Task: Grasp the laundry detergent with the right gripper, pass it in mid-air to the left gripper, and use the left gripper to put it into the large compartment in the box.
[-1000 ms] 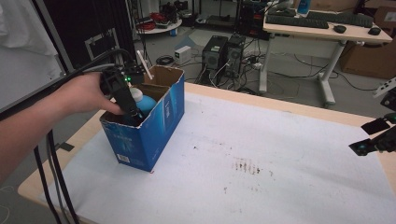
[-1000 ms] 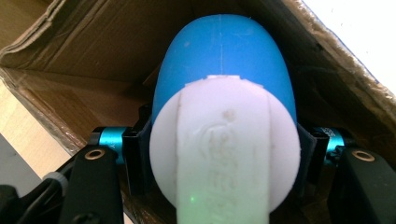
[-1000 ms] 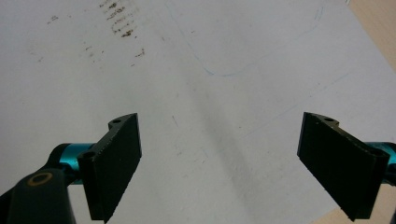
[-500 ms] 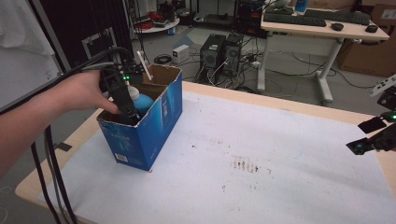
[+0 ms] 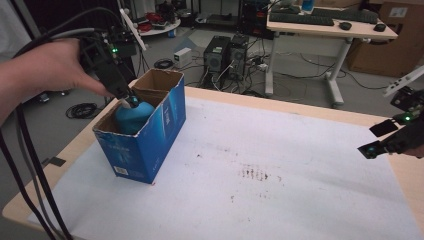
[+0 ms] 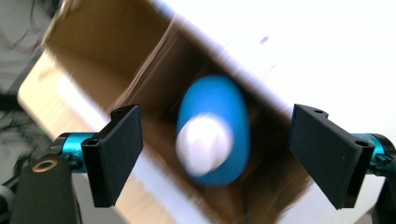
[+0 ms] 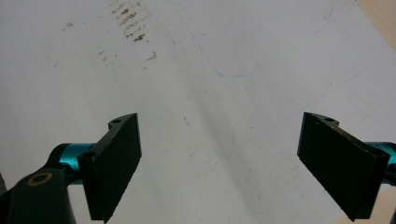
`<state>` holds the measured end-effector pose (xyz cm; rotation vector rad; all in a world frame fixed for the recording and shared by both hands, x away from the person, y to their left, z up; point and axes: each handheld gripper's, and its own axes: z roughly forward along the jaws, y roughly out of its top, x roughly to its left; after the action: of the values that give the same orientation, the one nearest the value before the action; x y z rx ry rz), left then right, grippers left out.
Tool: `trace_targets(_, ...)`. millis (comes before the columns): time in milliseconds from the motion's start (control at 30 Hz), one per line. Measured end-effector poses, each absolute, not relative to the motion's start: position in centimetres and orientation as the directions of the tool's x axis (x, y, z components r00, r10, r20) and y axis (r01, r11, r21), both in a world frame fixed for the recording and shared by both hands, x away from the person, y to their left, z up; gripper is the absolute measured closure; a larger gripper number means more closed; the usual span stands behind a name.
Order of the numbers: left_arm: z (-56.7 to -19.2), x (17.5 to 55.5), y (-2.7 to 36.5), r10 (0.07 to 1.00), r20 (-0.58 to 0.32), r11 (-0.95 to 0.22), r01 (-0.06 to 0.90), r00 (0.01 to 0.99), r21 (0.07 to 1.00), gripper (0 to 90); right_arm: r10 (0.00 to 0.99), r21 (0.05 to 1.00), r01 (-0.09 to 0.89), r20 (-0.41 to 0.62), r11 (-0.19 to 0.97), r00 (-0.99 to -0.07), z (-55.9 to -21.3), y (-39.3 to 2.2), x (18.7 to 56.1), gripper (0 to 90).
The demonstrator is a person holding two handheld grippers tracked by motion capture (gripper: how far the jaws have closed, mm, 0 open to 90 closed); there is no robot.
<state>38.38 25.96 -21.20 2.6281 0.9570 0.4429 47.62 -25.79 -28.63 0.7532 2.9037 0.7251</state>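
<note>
The blue bottle (image 6: 214, 131) stands upright, white cap (image 6: 204, 145) up, in the blue cardboard box (image 5: 150, 137) beneath the spread left hand-held gripper (image 6: 215, 154); the right hand-held gripper (image 7: 236, 165) is spread too.

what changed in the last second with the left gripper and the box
The left gripper has lifted a little above the blue bottle, its jaws open with the bottle standing free in the cardboard box. The box and the right gripper, open over the white table cover, stayed roughly where they were.
</note>
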Motion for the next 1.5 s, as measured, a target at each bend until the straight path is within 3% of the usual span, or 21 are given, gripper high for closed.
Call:
trace_targets(267, -22.2, 39.4, 20.8, 0.539, 0.175, -0.805, 0.443, 0.824, 0.394, 18.2, 0.501, 0.479, 0.474, 0.081, 0.739, -0.862, -28.6, -25.9, 46.3, 12.9)
trace_targets(633, -25.5, 39.8, 14.3, 0.452, 0.199, -0.835, 0.335, 0.869, 0.436, 18.2, 0.515, 0.500, 0.483, 0.085, 0.719, -0.853, -28.5, -24.9, 44.6, 12.9)
trace_targets(1100, -30.6, 39.1, 10.8, 0.434, 0.206, -0.843, 0.315, 0.877, 0.436, 18.2, 0.461, 0.497, 0.432, 0.070, 0.753, -0.884, -28.8, -23.6, 44.0, 12.9)
trace_targets(1500, -31.4, 39.2, 10.5, 0.443, 0.205, -0.839, 0.322, 0.873, 0.439, 18.2, 0.455, 0.499, 0.426, 0.071, 0.754, -0.888, -28.9, -23.6, 44.1, 12.9)
